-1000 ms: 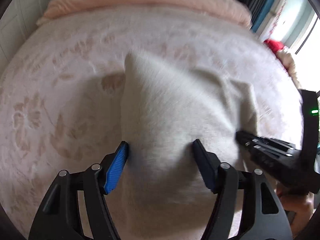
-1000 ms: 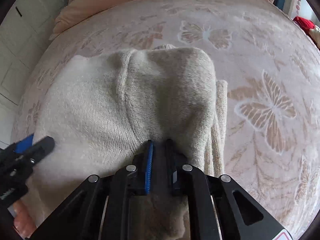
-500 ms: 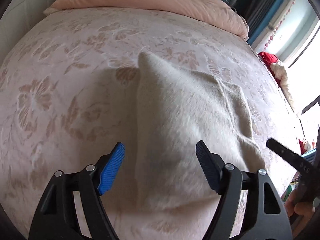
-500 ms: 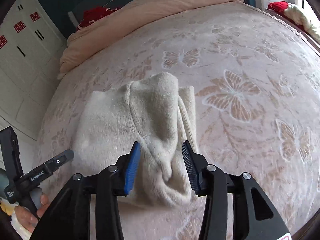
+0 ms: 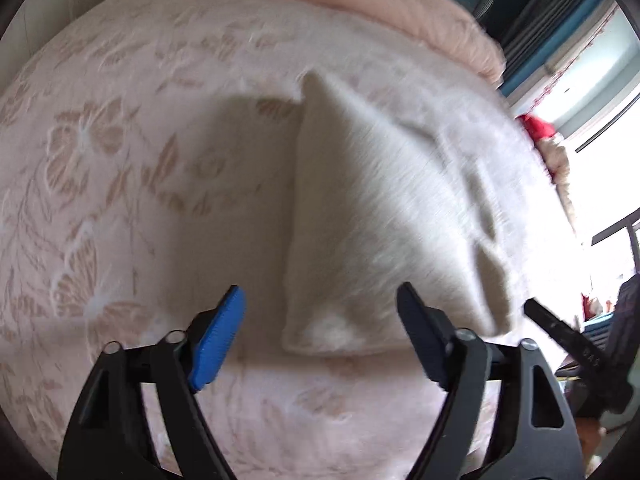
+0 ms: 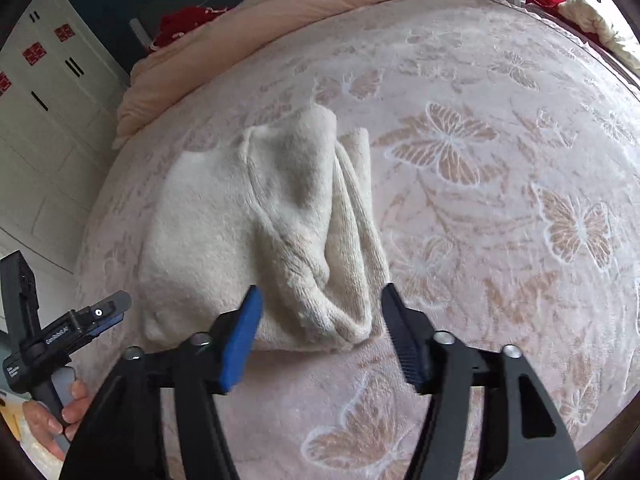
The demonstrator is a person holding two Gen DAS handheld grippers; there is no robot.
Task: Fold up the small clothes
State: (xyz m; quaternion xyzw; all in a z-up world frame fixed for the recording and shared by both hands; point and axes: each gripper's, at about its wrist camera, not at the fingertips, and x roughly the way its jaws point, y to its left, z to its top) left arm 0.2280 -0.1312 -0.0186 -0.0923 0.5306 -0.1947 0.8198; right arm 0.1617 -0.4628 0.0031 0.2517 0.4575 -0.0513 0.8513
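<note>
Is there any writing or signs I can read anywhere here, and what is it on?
"GenRobot.AI": my best reading of the small white print on the side of the left gripper, seen from the right wrist view.
White label lower on that gripper's handle: too small to read.
White characters on the right gripper in the left wrist view: too blurred.
Red square signs on the white cabinet doors: pattern not legible.

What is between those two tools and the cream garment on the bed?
Nothing visible. The right tool and left tool hang open just short of the folded cream garment, with only bare bedspread around it.
</note>
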